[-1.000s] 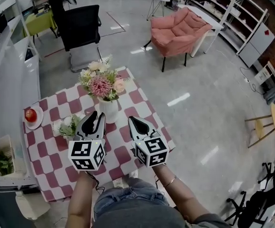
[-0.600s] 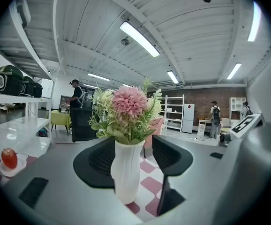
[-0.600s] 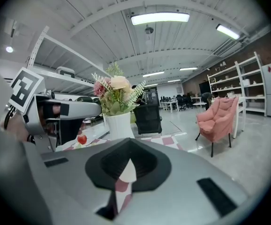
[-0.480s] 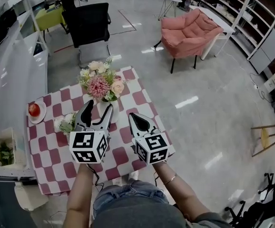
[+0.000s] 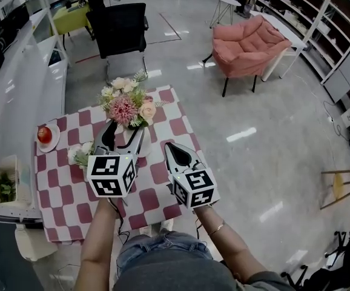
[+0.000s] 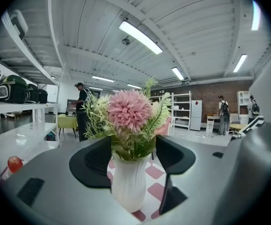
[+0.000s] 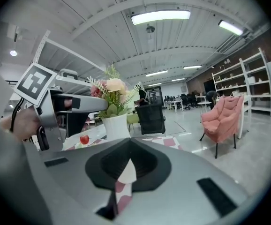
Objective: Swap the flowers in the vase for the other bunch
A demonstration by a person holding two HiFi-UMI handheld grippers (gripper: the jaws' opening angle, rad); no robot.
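The left gripper (image 5: pixel 125 135), its jaws opening, straddles the white ribbed ceramic vase (image 6: pixel 128 186) on the red-and-white checked table (image 5: pixel 60 190), probably to steady it while the pink-and-cream bouquet (image 5: pixel 125 105) comes out (the small white-and-green bunch (image 5: pixel 80 156) lies just beside). The right gripper (image 5: pixel 171 148) hangs nearby, jaws together and empty.

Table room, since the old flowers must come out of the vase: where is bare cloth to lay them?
Bare cloth lies right of the vase, up to the right edge, and along the near edge in front of the spare bunch. The left side is crowded: apple on its plate, spare bunch, vase.
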